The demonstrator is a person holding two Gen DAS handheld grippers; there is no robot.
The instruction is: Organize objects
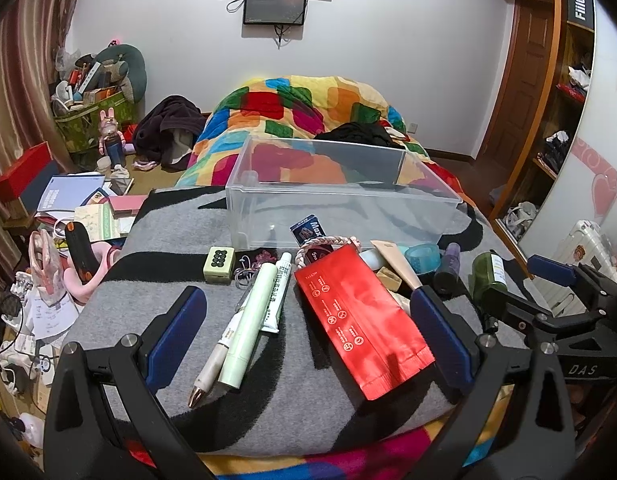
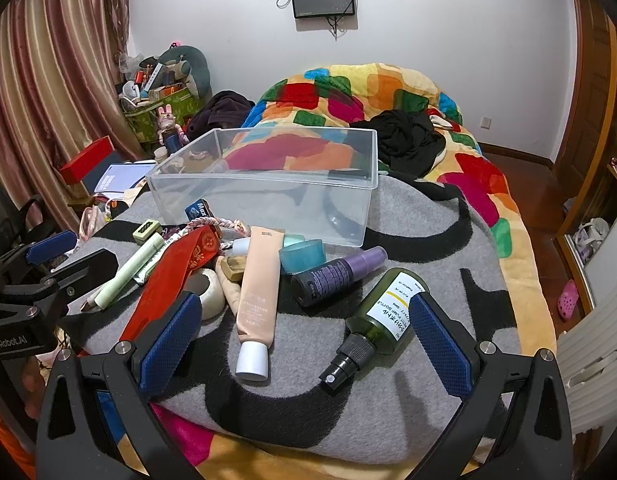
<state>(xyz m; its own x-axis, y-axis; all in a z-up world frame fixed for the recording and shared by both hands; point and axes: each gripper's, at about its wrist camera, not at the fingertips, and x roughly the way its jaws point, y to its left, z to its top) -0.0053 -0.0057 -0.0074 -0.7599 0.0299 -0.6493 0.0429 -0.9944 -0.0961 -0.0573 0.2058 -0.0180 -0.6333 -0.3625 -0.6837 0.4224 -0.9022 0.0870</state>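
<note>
A clear plastic bin (image 1: pixel 340 216) (image 2: pixel 268 200) stands empty on a grey and black blanket (image 1: pixel 284 392) (image 2: pixel 412 392). In front of it lie a red packet (image 1: pixel 360 324) (image 2: pixel 168 276), a pale green tube (image 1: pixel 250 324) (image 2: pixel 130 272), a white tube (image 1: pixel 277 296), a pen (image 1: pixel 210 372), a beige tube (image 2: pixel 258 292), a green pump bottle (image 2: pixel 382 312) (image 1: pixel 488 274), a purple spray bottle (image 2: pixel 336 274) and a teal tape roll (image 2: pixel 302 256). My left gripper (image 1: pixel 308 328) is open above the tubes and red packet. My right gripper (image 2: pixel 304 336) is open over the beige tube and green bottle.
A small green box (image 1: pixel 219 265) and a blue carton (image 1: pixel 308 232) lie by the bin. A colourful quilt (image 1: pixel 300 120) with black clothes (image 2: pixel 408 140) covers the bed behind. Cluttered papers (image 1: pixel 88 208) and bags lie on the floor at left. A wardrobe (image 1: pixel 548 120) stands at right.
</note>
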